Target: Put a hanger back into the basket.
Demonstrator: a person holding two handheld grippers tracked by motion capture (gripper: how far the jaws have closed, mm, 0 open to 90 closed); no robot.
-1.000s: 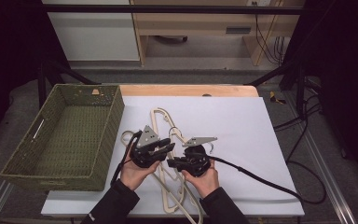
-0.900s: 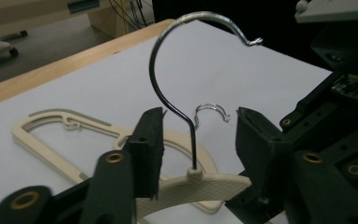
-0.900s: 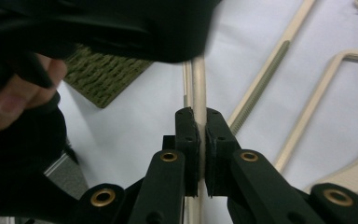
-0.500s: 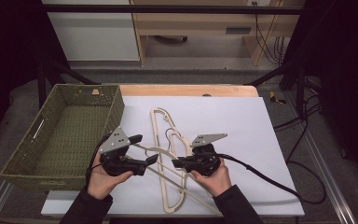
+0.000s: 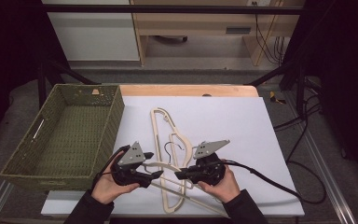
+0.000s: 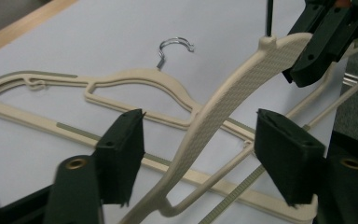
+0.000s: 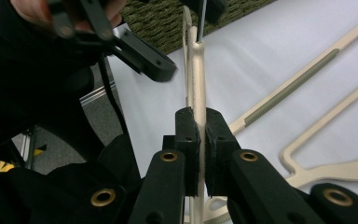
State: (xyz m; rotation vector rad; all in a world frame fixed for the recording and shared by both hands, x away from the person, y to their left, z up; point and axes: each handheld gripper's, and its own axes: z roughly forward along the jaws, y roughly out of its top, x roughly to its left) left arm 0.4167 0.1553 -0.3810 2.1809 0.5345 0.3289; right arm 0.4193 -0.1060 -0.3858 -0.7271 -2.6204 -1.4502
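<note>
We are holding one cream hanger (image 7: 196, 70) in the right gripper (image 5: 182, 175), low in the middle of the high view; in the right gripper view its jaws are pinching tight on the hanger's thin edge at the centre of the frame. The left gripper (image 5: 154, 174) is sitting just left of it, at the lower left centre of the high view. Its jaws have just been closing but are standing apart, and in the left gripper view the held hanger's arm (image 6: 223, 107) is passing between them without touching either pad. A second hanger (image 5: 161, 128) is lying flat on the white sheet (image 5: 242, 121) at the middle of the high view, its metal hook (image 6: 175, 46) showing near the top of the left gripper view. A green woven basket (image 5: 70, 135) is standing at the left, beside the sheet.
</note>
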